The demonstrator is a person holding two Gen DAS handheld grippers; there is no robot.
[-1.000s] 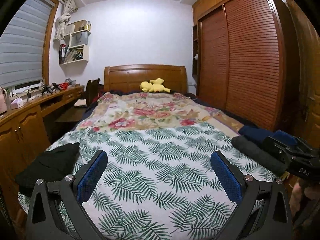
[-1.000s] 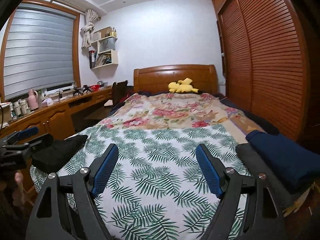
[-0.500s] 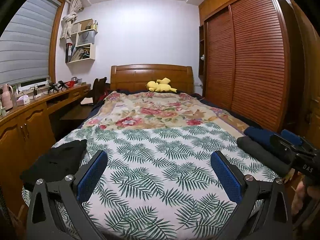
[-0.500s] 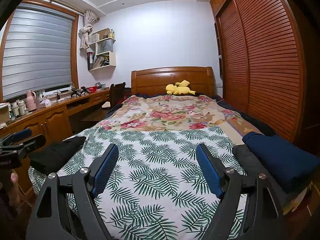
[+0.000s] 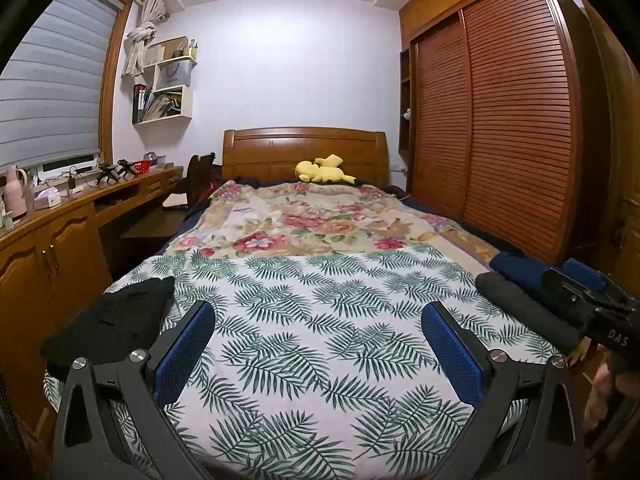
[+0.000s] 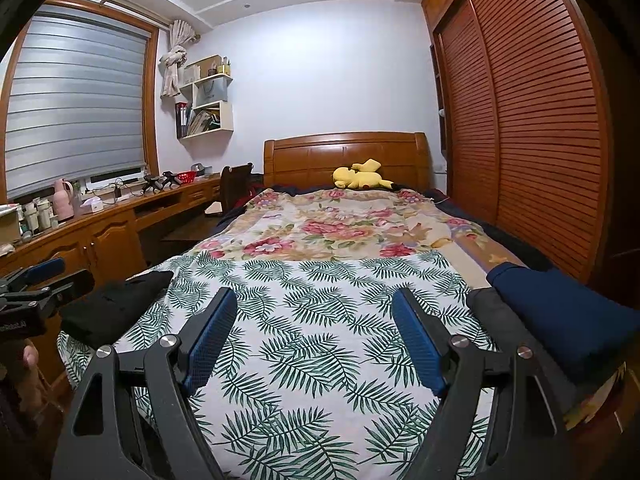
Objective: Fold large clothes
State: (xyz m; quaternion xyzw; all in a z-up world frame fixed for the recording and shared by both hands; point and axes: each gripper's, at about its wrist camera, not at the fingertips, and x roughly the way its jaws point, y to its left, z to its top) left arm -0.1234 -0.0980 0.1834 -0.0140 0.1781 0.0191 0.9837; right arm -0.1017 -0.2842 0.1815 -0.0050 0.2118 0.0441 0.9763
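the navy folded garment (image 6: 568,316) runs off frame right, covering most of the grey garment (image 6: 486,308)

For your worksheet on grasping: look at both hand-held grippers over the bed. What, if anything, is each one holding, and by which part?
Nothing is held. The left hand-held gripper and the right hand-held gripper are both open over the leaf-print sheet.

Glossy wood headboard (image 5: 304,148); matt cloth leaf-print sheet (image 5: 320,320); slatted wood wardrobe (image 5: 500,120).

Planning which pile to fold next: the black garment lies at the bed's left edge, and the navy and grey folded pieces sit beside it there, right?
Not quite. The black garment is at the left edge, but the navy piece and grey piece sit at the right edge, as the right wrist view shows.
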